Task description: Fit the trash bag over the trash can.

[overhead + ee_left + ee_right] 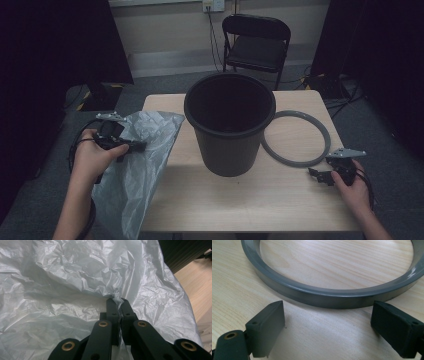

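Note:
A dark round bin [230, 125] stands upright in the middle of the wooden table [250, 200]. A crinkled grey plastic bag [137, 165] hangs over the table's left edge. My left gripper [140, 145] is shut on a fold of the plastic bag [75, 277], and its black jaws [117, 301] pinch the film between them. A grey ring [297, 140] lies flat to the right of the bin. My right gripper [316, 174] rests near the table's right edge, open, with the grey ring [329, 293] just beyond its fingertips and nothing between them.
A black folding chair [257, 42] stands behind the table, with cables on the floor at both sides. Dark curtains close off the left and right. Bare tabletop lies in front of the bin.

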Demonstrator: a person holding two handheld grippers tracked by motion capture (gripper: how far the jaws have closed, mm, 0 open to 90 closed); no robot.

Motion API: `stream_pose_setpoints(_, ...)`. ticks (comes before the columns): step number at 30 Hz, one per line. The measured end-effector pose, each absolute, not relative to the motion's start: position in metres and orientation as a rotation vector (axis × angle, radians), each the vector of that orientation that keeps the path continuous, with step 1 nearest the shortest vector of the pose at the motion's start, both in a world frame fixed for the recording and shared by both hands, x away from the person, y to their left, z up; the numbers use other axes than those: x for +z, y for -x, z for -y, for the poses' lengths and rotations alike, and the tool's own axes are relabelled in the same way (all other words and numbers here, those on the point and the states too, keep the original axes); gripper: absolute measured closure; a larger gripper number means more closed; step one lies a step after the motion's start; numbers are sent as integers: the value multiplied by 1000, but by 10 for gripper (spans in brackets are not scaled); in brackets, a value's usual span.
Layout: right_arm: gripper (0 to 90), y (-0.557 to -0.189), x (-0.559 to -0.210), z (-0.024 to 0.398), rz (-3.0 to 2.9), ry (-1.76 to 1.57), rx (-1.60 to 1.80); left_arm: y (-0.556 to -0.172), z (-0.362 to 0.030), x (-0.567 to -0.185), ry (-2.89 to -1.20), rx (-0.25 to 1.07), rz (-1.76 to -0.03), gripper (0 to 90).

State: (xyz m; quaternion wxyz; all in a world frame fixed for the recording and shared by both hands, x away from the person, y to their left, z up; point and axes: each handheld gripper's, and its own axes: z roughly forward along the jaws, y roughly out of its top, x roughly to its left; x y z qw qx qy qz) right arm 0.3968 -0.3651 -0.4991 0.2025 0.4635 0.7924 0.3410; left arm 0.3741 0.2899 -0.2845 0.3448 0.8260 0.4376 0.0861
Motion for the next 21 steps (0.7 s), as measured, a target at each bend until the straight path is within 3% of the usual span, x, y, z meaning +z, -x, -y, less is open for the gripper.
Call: stream_pose_setpoints(21,113,-397,-499,365,-2211,-1291,954,-371,-274,-224,-2143,243,-1011,886)
